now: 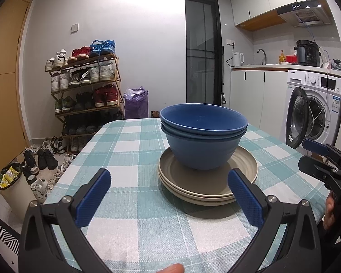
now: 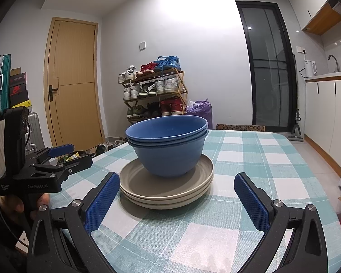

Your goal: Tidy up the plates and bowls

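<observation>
I see two blue bowls [image 1: 203,136] nested upright, mouths up, empty inside, sitting in the top of two stacked beige plates [image 1: 208,182] near the middle of the checked counter [image 1: 129,141]. My left gripper [image 1: 169,195] hovers just short of the plates, jaws spread wide, holding nothing. The right gripper [image 2: 174,195] does likewise (shoe rack [image 2: 153,91] behind the stack).

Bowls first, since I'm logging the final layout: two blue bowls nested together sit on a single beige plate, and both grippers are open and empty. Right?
Not quite. The blue bowls sit on two stacked beige plates, not one; the right wrist view shows two rims. The rest holds: the left gripper and right gripper are open and empty.
</observation>
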Demonstrator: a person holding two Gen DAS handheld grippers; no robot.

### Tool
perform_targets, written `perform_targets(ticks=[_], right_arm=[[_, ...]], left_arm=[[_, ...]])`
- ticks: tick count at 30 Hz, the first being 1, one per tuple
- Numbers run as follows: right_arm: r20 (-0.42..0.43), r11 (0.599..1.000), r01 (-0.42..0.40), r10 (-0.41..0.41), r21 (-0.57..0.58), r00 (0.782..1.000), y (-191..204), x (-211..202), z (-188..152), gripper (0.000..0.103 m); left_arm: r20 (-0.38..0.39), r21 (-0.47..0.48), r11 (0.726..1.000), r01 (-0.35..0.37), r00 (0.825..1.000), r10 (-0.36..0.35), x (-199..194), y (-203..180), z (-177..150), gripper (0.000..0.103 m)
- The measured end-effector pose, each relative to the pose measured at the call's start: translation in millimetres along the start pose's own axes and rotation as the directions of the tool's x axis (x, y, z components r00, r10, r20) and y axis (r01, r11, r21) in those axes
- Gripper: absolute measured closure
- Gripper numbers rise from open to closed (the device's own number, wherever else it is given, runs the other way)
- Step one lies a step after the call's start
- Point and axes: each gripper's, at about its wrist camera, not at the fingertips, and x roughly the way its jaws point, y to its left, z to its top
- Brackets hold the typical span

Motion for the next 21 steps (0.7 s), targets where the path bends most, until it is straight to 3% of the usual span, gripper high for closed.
perform_targets(ticks=[21], right_arm=[[0.003, 1.0, -0.001, 0.001, 0.0, 1.0, -2.3, 2.5, -3.2, 0.001]], left_arm=[[0.001, 0.009, 1.0, -0.011, 1.0, 0.011, 1.4, 1.9, -1.8, 0.0]])
